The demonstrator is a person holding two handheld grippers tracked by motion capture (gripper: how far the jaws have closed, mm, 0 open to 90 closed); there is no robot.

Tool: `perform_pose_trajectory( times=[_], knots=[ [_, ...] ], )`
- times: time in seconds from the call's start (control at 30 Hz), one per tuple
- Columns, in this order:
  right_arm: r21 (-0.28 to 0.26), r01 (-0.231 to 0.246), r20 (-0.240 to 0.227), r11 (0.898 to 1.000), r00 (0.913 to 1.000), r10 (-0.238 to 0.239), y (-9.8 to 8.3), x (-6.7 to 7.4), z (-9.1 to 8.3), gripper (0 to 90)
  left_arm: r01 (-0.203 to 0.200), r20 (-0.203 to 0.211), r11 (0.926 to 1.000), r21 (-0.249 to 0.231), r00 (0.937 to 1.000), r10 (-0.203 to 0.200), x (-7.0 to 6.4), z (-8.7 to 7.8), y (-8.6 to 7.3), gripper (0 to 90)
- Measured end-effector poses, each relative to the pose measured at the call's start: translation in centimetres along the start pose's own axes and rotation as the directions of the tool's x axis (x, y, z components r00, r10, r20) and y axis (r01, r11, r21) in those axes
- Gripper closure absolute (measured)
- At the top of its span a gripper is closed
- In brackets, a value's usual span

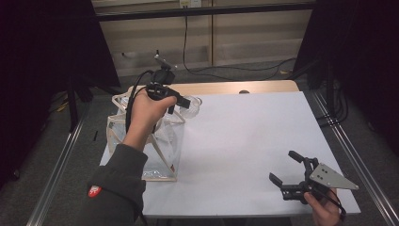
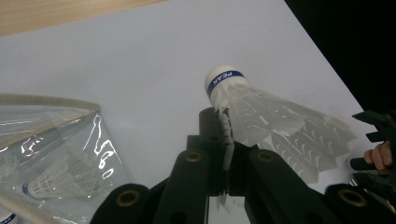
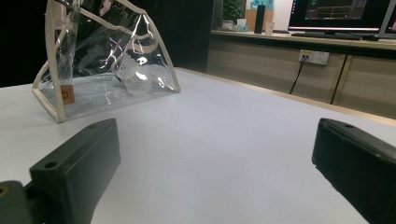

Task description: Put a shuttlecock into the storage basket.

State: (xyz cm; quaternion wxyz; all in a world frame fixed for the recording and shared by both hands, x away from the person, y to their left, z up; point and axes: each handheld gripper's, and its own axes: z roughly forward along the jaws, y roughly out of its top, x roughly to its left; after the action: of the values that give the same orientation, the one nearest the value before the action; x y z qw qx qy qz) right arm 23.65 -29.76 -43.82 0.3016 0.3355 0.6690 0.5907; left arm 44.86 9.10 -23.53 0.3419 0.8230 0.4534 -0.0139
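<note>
The bench (image 1: 244, 141) is the biggest thing before you: a white top, with a strip of bare wood along its far edge at 12 o'clock.

At about 9 o'clock on it stands the clear plastic bag (image 1: 160, 146) with cream piping, upright and peaked like a tent. In the right gripper view you see more shuttlecocks (image 3: 133, 79) lying inside it, near its bottom.

Your left claw (image 1: 181, 101) hangs above the bag's top corner, pointing toward 3 o'clock. It is clenched on a white shuttlecock (image 2: 261, 116): in the left gripper view the jaws pinch one edge of the feather skirt, the blue-banded cork tip points away from you, and the skirt fans out beside the jaws. The shuttlecock is off the bench, just beside the bag's far upper corner.

Your right claw (image 1: 287, 167) sits at 5 o'clock near the bench's near edge, well apart from the bag. Its jaws stand wide apart with nothing between them, released.
</note>
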Motion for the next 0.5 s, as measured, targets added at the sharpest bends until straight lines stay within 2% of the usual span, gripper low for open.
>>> perform_pose_trajectory(
  times=[0.5],
  knots=[
    [0.001,0.002,-0.002,1.000,1.0000,-0.002,-0.01,0.02,0.03,0.8,0.008,-0.005,1.0000,-0.002,1.0000,-0.008,0.53,-1.05,0.14,89.3]
  ],
)
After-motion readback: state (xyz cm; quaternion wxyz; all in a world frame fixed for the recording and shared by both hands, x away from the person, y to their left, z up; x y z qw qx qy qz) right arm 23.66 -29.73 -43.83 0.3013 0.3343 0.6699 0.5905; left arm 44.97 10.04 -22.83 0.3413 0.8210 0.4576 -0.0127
